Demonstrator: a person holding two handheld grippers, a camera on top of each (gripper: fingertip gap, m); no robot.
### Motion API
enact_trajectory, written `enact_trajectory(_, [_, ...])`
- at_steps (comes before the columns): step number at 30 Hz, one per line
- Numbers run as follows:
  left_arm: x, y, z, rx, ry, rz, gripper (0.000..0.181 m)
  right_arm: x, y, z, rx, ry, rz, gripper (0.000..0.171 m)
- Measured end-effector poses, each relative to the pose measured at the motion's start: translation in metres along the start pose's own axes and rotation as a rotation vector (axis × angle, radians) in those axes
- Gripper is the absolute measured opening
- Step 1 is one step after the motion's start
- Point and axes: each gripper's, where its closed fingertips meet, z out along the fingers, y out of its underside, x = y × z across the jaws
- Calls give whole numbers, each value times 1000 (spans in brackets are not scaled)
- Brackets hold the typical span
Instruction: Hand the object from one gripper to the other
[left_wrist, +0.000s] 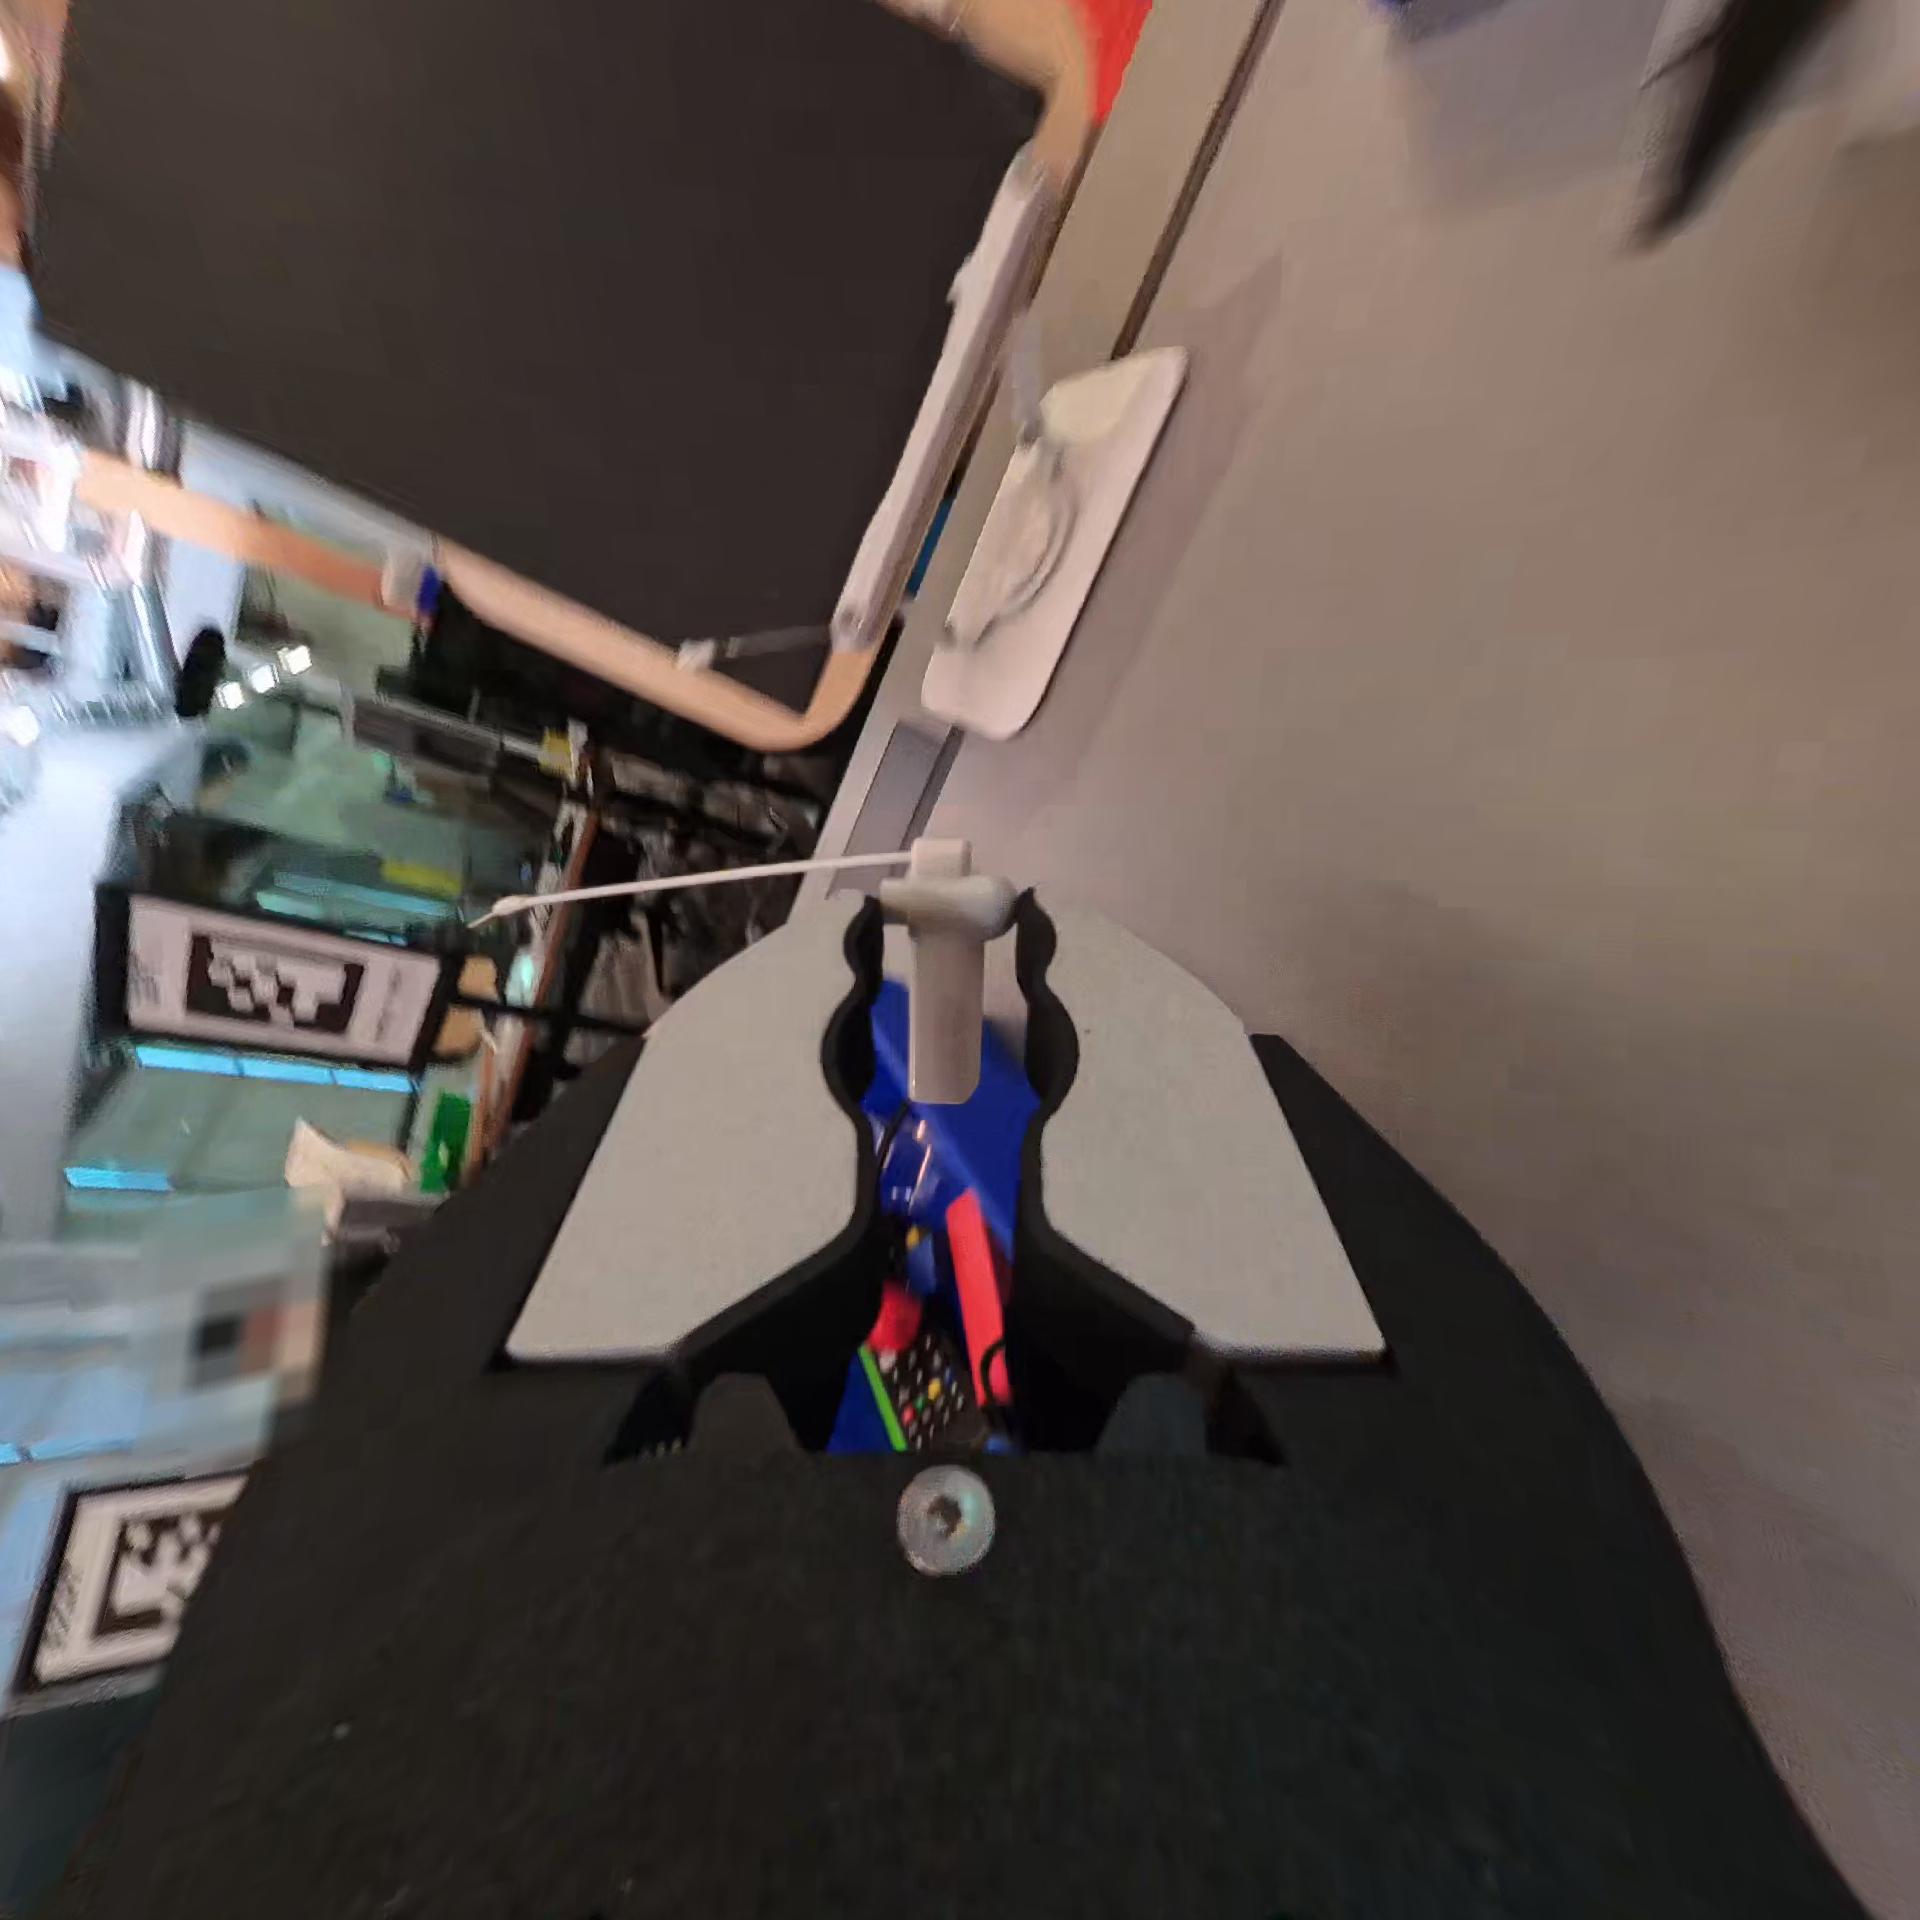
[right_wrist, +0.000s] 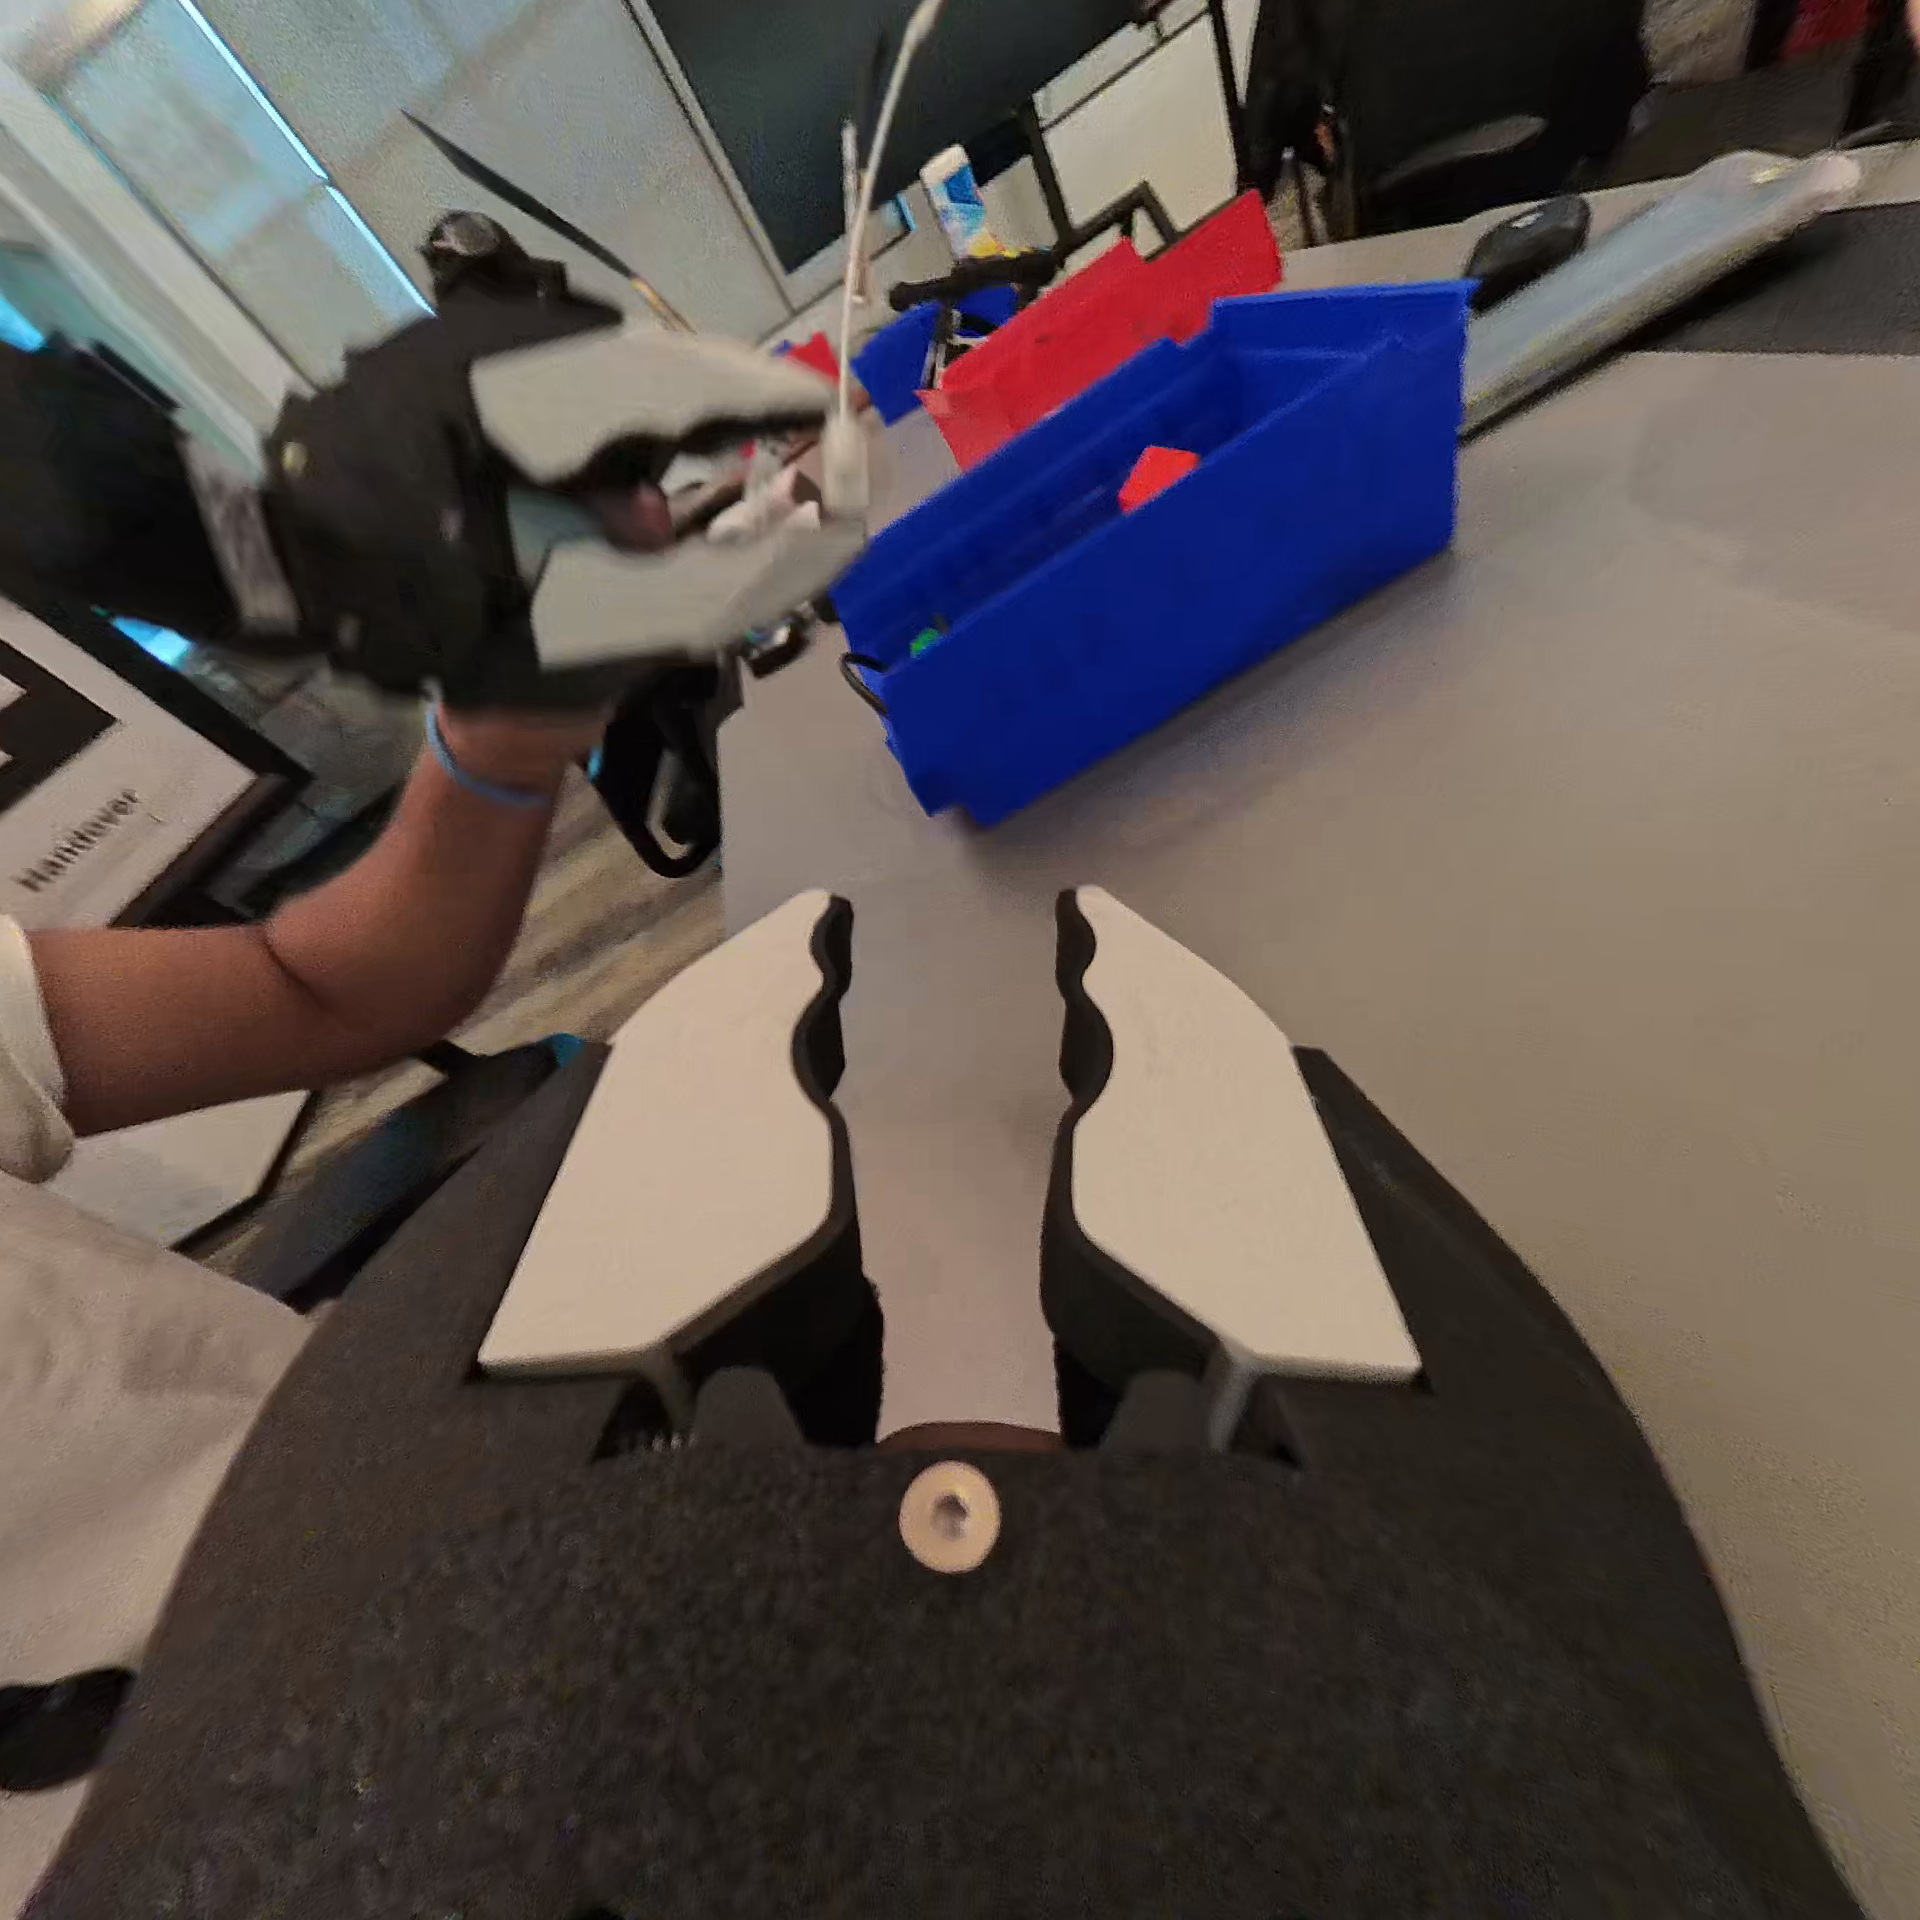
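Left gripper (left_wrist: 948, 914): closed on a small white plug (left_wrist: 943, 997) at the very tips, near the centre of the left wrist view; the plug's stem runs back between the grey fingers (left_wrist: 727, 1122).
Cable (left_wrist: 675, 885): thin and white, leaving the plug's head and running toward the left of that view.
Same gripper from the right wrist view: upper left of the frame (right_wrist: 831, 488), lifted off the worktop, held by a bare forearm (right_wrist: 343, 935) with a blue wristband; the plug (right_wrist: 844, 457) sits at the tips and the cable (right_wrist: 868, 208) rises to the top edge.
Right gripper (right_wrist: 951, 935): jaws spread with a clear gap, nothing between them, only grey worktop (right_wrist: 1455, 935) showing through; lower centre of its own view.
Gap between grippers: well apart, not touching.
Blue bin (right_wrist: 1143, 603): on the worktop, upper centre of the right wrist view, just right of the left gripper's tips, small red and green parts inside.
Red bin (right_wrist: 1091, 322): behind the blue one.
White pad (left_wrist: 1049, 540): flat on the worktop, upper centre of the left wrist view.
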Motion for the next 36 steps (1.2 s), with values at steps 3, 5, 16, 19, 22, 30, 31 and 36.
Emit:
enact_trajectory(3, [49,-51,-7,81,16,133,24,-6,-13,12,38,-68,38,39])
enact_trajectory(5, [75,-72,-9,105,-13,237,24,-15,-7,14,22,-139,80,39])
enact_trajectory(16, [127,-97,4,88,55,227,24,-18,35,-1,-28,-176,23,13])
enact_trajectory(19, [134,-93,10,70,75,166,25,-9,42,-1,-67,-118,-29,13])
enact_trajectory(22, [148,-78,10,13,131,-18,34,15,46,-8,-101,26,-87,13])
enact_trajectory(30, [156,-65,-9,182,511,-871,46,59,28,-44,-208,563,-808,13])
enact_trajectory(31, [148,-66,-9,227,549,-962,51,56,31,-41,-222,580,-881,13])
enact_trajectory(36, [131,-67,-20,370,765,-1226,55,44,47,-21,-307,619,-1142,13])
